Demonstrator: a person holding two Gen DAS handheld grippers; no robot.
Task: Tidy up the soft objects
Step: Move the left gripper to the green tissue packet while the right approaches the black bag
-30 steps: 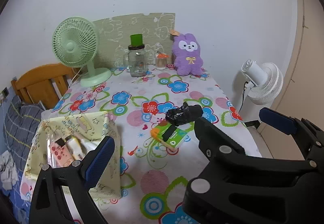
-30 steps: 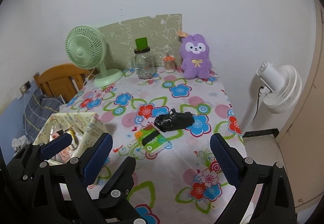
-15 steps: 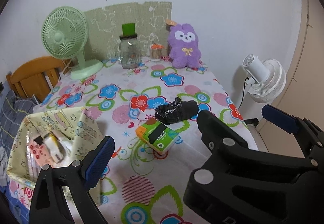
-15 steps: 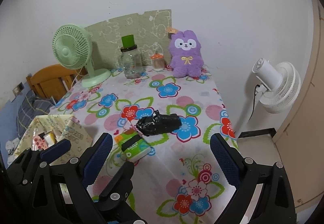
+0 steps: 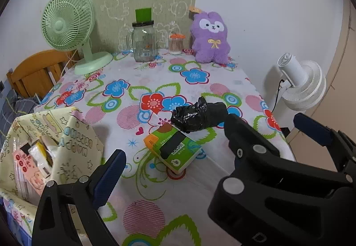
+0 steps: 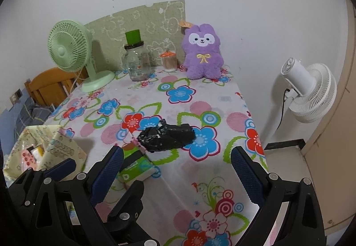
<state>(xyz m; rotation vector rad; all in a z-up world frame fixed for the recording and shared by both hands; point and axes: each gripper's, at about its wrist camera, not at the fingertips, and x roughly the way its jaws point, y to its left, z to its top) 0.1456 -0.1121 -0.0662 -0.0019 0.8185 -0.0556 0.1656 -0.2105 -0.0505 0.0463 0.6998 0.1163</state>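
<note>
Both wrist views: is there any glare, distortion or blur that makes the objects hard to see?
Left wrist view: the fisheye bends the beige door edge and darkens the corners; small glare spots lie on the crumpled black plastic bag, otherwise sharp. Right wrist view: same curving; the bag glints, and the green table fan throws a soft shadow on the wall.

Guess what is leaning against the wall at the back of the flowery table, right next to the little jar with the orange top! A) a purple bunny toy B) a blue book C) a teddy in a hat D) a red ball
A: a purple bunny toy with a yellow bow sits upright at the table's far edge against the wall, beside the small orange-topped jar.
</note>
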